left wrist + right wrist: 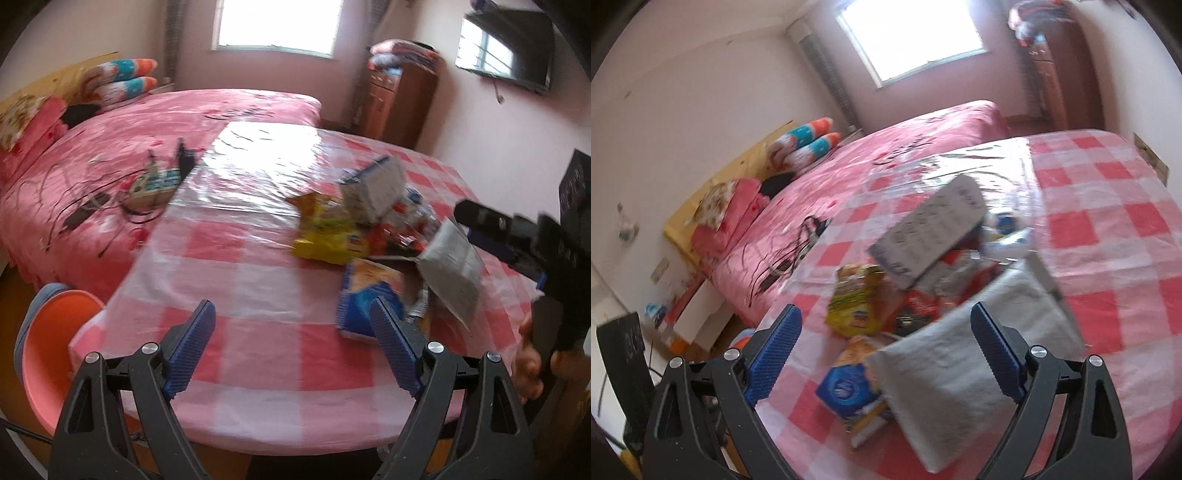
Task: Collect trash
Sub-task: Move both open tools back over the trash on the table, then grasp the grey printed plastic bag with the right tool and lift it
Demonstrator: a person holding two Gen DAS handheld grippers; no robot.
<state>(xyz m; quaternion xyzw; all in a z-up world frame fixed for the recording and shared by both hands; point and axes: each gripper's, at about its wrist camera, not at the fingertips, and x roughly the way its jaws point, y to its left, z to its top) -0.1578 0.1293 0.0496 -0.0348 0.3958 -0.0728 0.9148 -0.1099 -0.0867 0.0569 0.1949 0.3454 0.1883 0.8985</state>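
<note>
A pile of trash lies on the round table with the pink checked cloth (229,280): a yellow snack bag (325,236), a blue carton (365,295), a grey carton (373,188) and red wrappers (395,232). A silver-grey flat bag (454,266) hangs off the table beside my right gripper's dark body at the right edge. My left gripper (293,328) is open and empty above the near table edge, left of the pile. In the right wrist view my right gripper (886,328) is open over the pile; the silver bag (964,369) lies between its fingers, with the blue carton (846,384), yellow bag (853,299) and grey carton (931,232) beyond.
A bed with a pink cover (110,155) stands left of the table, with cables and a power strip (151,184) on it. An orange chair (55,347) stands at the table's near left. A wooden cabinet (399,99) and a wall TV (506,48) are at the back right.
</note>
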